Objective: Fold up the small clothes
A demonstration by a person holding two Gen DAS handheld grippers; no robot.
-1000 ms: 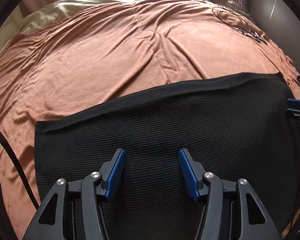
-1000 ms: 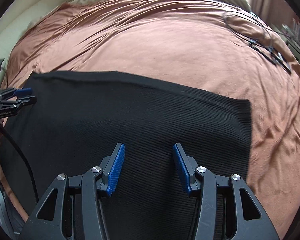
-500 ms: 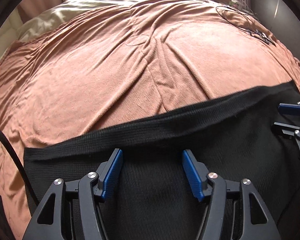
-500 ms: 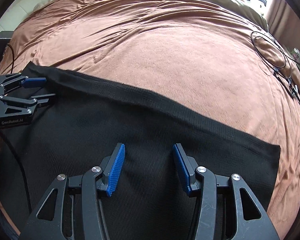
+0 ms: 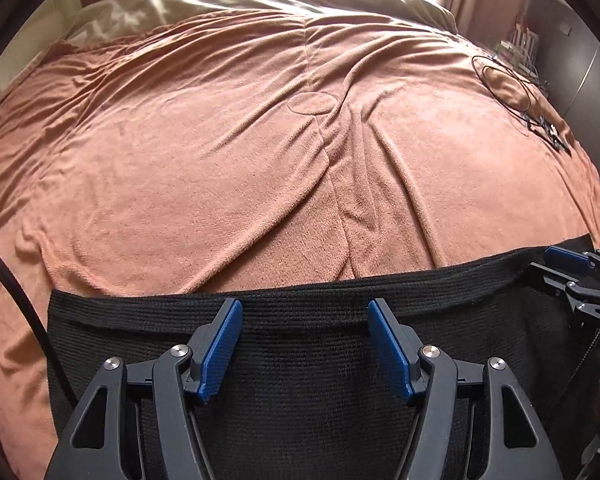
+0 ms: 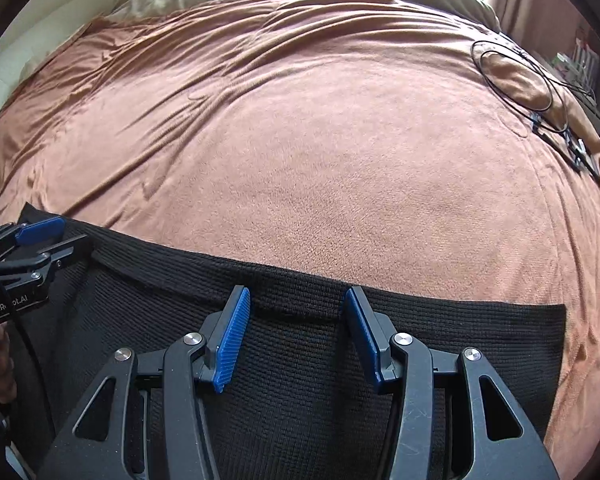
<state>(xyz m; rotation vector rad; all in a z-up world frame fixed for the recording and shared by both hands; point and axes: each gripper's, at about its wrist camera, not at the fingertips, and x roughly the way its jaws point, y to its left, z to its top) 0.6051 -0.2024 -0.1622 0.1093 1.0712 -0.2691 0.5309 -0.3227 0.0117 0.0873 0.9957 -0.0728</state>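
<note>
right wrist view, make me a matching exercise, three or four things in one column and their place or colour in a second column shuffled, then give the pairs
Column one:
1. knit garment
2. blanket
3. coiled cable
4. left gripper

Column two:
a. far right on the bed
b. at the left edge of the picture, over the garment's corner
c. black, spread flat at the near edge
d. rust brown, covering the bed

Pairs: 1-c, 2-d, 3-a, 4-b
</note>
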